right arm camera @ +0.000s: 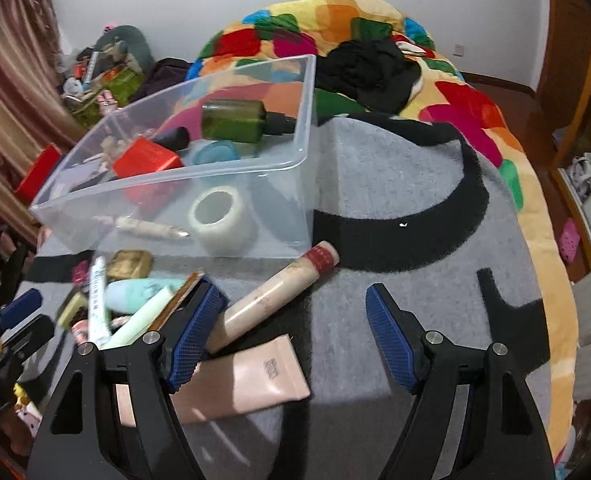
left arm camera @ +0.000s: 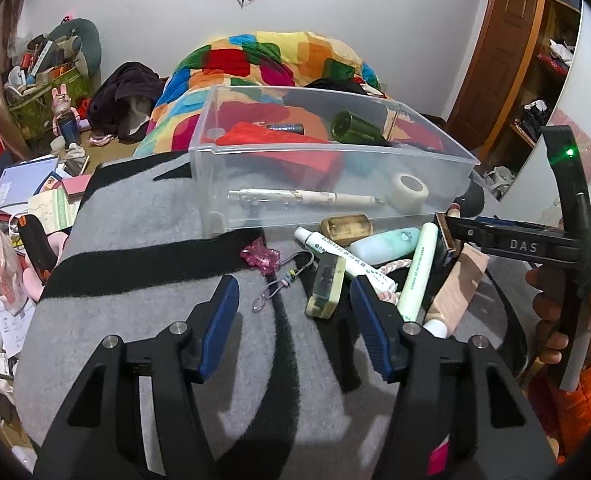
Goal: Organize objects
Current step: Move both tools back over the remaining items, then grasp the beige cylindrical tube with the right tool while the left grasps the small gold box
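Note:
A clear plastic bin (left arm camera: 223,152) (right arm camera: 307,120) stands on a grey and black blanket (left arm camera: 135,224). It holds a green bottle (right arm camera: 235,120), a red box (right arm camera: 147,160), a tape roll (right arm camera: 219,216) and a pen (left arm camera: 307,196). In front of it lies a heap of tubes and small items: a pale green tube (left arm camera: 417,272), a white tube (left arm camera: 347,260), a pink tube (right arm camera: 247,376), a beige tube with red cap (right arm camera: 279,284). My left gripper (left arm camera: 293,312) is open above a pink charm (left arm camera: 261,258). My right gripper (right arm camera: 295,336) is open beside the beige tube.
A colourful quilt (right arm camera: 475,120) with black clothes (right arm camera: 371,68) lies behind the bin. Cluttered papers and boxes (left arm camera: 23,200) fill the floor to the left. A wooden door (left arm camera: 503,40) and shelves stand at the right.

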Tool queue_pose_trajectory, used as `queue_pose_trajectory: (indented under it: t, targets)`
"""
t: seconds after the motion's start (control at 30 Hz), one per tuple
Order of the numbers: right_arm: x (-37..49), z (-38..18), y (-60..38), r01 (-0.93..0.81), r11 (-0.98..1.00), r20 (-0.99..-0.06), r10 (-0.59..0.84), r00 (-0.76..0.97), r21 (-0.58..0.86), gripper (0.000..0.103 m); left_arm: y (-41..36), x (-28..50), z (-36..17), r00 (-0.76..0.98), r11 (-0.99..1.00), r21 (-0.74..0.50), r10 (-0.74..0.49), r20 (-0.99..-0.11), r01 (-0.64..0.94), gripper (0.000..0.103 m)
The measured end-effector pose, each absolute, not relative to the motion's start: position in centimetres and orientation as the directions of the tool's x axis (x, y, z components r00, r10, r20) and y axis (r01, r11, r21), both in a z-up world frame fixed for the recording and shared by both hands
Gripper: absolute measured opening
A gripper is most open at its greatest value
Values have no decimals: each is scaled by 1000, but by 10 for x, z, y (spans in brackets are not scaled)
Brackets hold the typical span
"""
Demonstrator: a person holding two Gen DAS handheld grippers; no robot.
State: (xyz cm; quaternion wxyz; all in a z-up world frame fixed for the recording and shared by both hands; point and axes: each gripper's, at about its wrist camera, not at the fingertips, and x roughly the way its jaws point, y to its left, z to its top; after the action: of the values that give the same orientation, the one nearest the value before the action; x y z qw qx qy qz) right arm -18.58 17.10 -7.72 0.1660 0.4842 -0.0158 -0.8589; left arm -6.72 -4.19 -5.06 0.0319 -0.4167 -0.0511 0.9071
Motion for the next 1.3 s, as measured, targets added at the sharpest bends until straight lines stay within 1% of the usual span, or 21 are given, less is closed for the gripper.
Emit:
queue_pose_trajectory:
  t: [0.07,0.1,0.13,0.17,0.23,0.3,0.33,0.37,0.4,0.43,0.47,0.5,0.53,0.67,0.87,1.3]
  targets:
    - [-187,-79,171,263,-948,-828,-290,-480,180,72,-41,-72,-53,-647,-992,-123,103,-756,-15,53]
    - [-186,-79,171,266,-948,-827,-287,-483,173,70,-41,-73,-54,-645,-992,-124,104,-757,-14,52]
    - [-185,-79,171,268,-949,-826,-280,-488,164,64,-40,-74,-55,-643,-992,-126,106,-759,-15,50]
    - [-183,-78,172,270,-951,-826,-270,-495,149,60,-39,-75,-57,-640,-991,-130,111,-760,-18,49]
    - [-181,-78,173,275,-955,-827,-245,-506,114,43,-37,-76,-59,-639,-991,-130,113,-761,-20,47]
    - [-177,-78,176,288,-954,-822,-232,-519,88,37,-34,-77,-60,-639,-992,-124,110,-761,-23,44]
    - [-175,-78,179,293,-952,-821,-237,-520,90,28,-33,-78,-61,-640,-992,-120,108,-760,-25,41]
    - [-174,-78,182,292,-953,-821,-230,-522,81,24,-31,-81,-60,-640,-992,-120,109,-761,-26,39]
    - [-173,-78,185,288,-955,-822,-218,-527,69,17,-31,-82,-61,-638,-992,-126,114,-761,-28,33]
    - [-173,-78,188,288,-955,-820,-219,-528,70,15,-30,-85,-61,-636,-990,-138,125,-762,-29,28]
    - [-172,-78,191,290,-954,-819,-228,-527,80,14,-29,-87,-62,-631,-989,-149,133,-765,-28,24]
    - [-171,-78,194,290,-953,-816,-235,-528,86,14,-28,-89,-64,-626,-988,-150,135,-768,-29,18]
    - [-169,-78,196,293,-952,-814,-240,-529,91,14,-26,-90,-66,-623,-989,-146,133,-771,-30,16]
    - [-160,-77,200,311,-946,-806,-253,-536,90,14,-22,-84,-67,-635,-992,-120,110,-764,-28,16]
    - [-144,-67,209,332,-936,-781,-290,-553,113,14,-32,-69,-60,-653,-990,-144,110,-749,-1,16]
    - [-122,-1,200,405,-898,-652,-411,-637,171,14,-39,-61,-10,-750,-989,-150,94,-654,7,16]
